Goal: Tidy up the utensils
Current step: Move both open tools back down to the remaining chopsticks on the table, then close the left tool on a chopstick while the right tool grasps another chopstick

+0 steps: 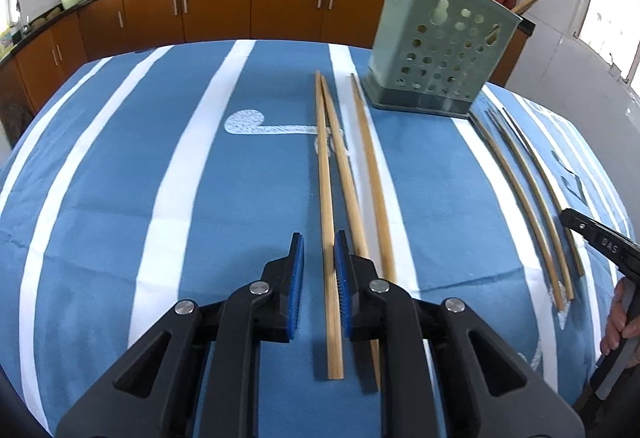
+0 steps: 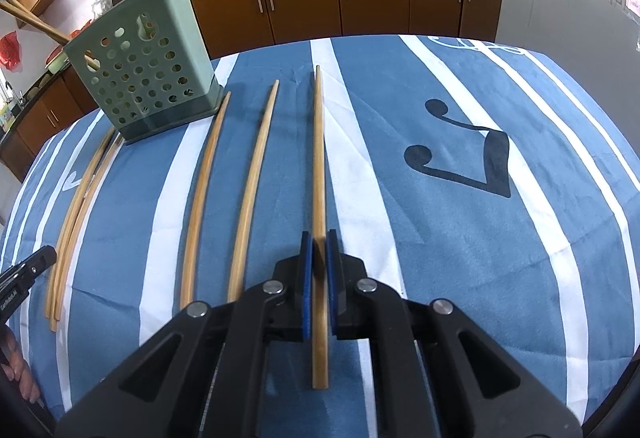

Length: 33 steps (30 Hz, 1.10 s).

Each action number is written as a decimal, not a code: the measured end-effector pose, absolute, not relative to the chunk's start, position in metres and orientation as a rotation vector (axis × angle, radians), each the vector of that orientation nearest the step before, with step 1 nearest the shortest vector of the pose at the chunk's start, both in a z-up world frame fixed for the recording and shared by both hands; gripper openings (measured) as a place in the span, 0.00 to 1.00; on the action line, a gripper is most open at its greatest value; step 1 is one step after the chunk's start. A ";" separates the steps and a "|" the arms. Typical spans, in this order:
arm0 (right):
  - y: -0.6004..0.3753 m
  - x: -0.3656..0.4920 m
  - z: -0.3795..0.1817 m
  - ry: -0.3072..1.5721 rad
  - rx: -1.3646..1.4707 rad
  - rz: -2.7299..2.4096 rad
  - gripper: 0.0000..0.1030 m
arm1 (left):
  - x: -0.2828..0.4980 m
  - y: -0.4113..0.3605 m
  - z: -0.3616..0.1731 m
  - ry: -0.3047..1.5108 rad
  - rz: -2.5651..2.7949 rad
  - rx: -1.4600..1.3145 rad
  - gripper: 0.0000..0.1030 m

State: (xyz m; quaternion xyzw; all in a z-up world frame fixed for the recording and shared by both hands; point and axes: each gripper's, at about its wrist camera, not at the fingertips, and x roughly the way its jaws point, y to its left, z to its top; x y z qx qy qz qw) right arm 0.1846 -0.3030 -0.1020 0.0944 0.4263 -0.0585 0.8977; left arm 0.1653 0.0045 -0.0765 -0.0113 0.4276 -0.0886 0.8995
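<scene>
My right claw [image 2: 319, 242] nips one chopstick [image 2: 318, 158]; my left claw [image 1: 319, 242] gapes over another chopstick [image 1: 325, 198]. I should centre the pads, close squarely, then lift toward the holder [image 1: 436, 50].

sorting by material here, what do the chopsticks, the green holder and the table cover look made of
Chopsticks: probably bamboo or light wood, tan, matte, with faint lengthwise grain.
Green holder: likely moulded plastic, with uniform pale green walls, punched round holes and a darker base.
Table cover: woven fabric, blue with white stripes; soft creases show.
</scene>
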 end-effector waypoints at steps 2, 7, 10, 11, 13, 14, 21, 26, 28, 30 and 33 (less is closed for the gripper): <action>-0.302 0.184 -0.102 0.884 0.189 -0.121 0.08 | 0.168 0.002 -0.078 0.897 -0.158 -0.003 0.16; -0.301 0.182 -0.101 0.887 0.196 -0.100 0.10 | 0.165 -0.006 -0.079 0.885 -0.170 0.017 0.16; -0.298 0.181 -0.101 0.882 0.179 -0.097 0.11 | 0.166 -0.006 -0.079 0.880 -0.153 0.025 0.10; -0.298 0.181 -0.101 0.882 0.174 -0.095 0.11 | 0.168 -0.003 -0.079 0.880 -0.140 0.017 0.08; -0.298 0.182 -0.102 0.881 0.169 -0.096 0.09 | 0.172 0.005 -0.079 0.883 -0.109 -0.011 0.08; -0.299 0.183 -0.101 0.881 0.170 -0.095 0.09 | 0.174 0.011 -0.078 0.884 -0.090 -0.031 0.07; -0.306 0.191 -0.102 0.867 0.163 -0.111 0.08 | 0.184 0.038 -0.077 0.895 -0.064 -0.135 0.07; -0.304 0.191 -0.103 0.857 0.147 -0.115 0.08 | 0.181 0.036 -0.078 0.879 -0.071 -0.115 0.08; -0.304 0.190 -0.103 0.856 0.146 -0.117 0.08 | 0.181 0.034 -0.079 0.874 -0.072 -0.107 0.08; -0.305 0.191 -0.103 0.855 0.155 -0.115 0.08 | 0.181 0.036 -0.079 0.874 -0.076 -0.114 0.08; -0.305 0.190 -0.104 0.854 0.156 -0.116 0.08 | 0.181 0.037 -0.079 0.874 -0.079 -0.120 0.08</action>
